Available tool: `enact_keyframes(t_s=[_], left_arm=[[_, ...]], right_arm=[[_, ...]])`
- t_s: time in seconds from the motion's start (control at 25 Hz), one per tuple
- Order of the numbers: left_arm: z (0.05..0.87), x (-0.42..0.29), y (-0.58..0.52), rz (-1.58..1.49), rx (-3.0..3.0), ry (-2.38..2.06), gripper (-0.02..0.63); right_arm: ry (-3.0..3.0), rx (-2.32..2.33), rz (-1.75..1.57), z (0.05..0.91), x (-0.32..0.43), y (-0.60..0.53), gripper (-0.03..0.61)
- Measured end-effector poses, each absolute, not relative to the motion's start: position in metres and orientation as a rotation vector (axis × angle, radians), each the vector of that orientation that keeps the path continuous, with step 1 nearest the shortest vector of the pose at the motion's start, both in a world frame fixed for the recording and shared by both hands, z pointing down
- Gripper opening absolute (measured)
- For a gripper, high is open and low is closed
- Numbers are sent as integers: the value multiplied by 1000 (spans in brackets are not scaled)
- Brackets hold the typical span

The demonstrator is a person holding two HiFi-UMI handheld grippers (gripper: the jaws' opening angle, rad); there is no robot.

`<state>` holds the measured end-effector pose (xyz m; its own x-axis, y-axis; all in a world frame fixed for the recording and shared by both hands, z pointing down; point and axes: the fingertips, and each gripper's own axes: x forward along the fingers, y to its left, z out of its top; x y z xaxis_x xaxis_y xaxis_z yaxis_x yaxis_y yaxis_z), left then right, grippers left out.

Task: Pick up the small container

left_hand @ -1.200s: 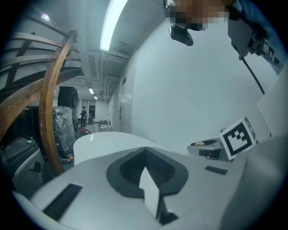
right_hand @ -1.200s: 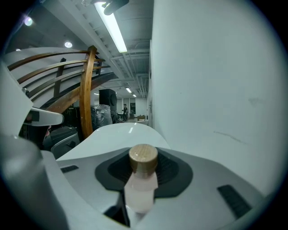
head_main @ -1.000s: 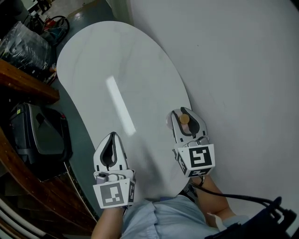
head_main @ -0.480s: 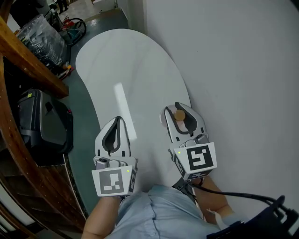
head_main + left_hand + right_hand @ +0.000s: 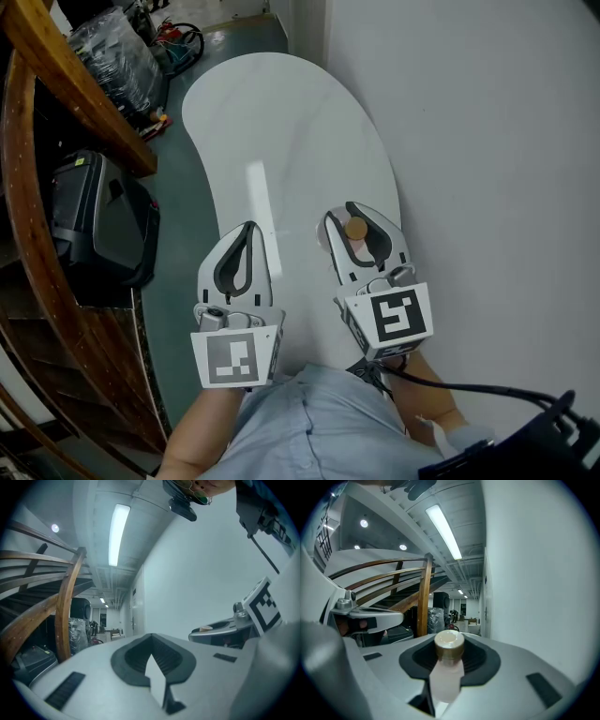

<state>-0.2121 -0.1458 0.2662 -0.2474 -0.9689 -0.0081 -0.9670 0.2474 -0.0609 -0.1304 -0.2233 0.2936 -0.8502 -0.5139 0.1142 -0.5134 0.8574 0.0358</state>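
Observation:
The small container (image 5: 355, 228) is a pale translucent bottle with a tan cap. It is clamped between the jaws of my right gripper (image 5: 357, 210), lifted over the right edge of the white oval table (image 5: 281, 122). In the right gripper view the container (image 5: 446, 672) stands upright between the dark pads (image 5: 480, 660), cap on top. My left gripper (image 5: 247, 228) hovers to its left over the table, jaws together with nothing in them. The left gripper view shows its shut jaws and, at the right, the right gripper (image 5: 220, 631) with the container's cap (image 5: 205, 629).
A plain white wall (image 5: 487, 141) runs close along the table's right side. At the left, a curved wooden handrail (image 5: 56, 56) and a black case (image 5: 103, 225) stand on the dark floor. Wrapped goods (image 5: 117, 47) lie at the far left.
The head view has swung, so the table, rail and black case have slid to the right. Both grippers hold much the same stance, and the container stays in the right jaws.

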Motion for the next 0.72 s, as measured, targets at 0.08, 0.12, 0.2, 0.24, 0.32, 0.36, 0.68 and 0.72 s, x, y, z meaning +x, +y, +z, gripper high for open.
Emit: enact_keyframes(t_s=[0.08, 0.12, 0.2, 0.24, 0.32, 0.36, 0.68, 0.72], left_arm=[[266, -213, -145, -66, -1895, 2459, -2], [265, -213, -145, -85, -1889, 2448, -2], [263, -213, -145, -95, -1873, 2428, -2], [264, -214, -145, -70, -1872, 2450, -2], [266, -216, -143, -41, -1871, 2489, -2], [267, -217, -143, -47, -1869, 2491, -2], [267, -225, -145, -135, -1851, 2442, -2], [267, -225, -145, -123, -1853, 2453, -2]], right_arm=[[-2920, 794, -3, 293, -133, -222, 109], [-2925, 785, -3, 294, -133, -221, 109], [-2928, 774, 0, 296, -133, -221, 109], [-2928, 771, 3, 297, -134, -221, 109], [-2927, 765, 7, 298, -137, -221, 109], [-2928, 763, 8, 299, -138, -221, 109], [-2925, 745, 20, 302, -146, -222, 109], [-2923, 745, 21, 302, -146, -223, 109]])
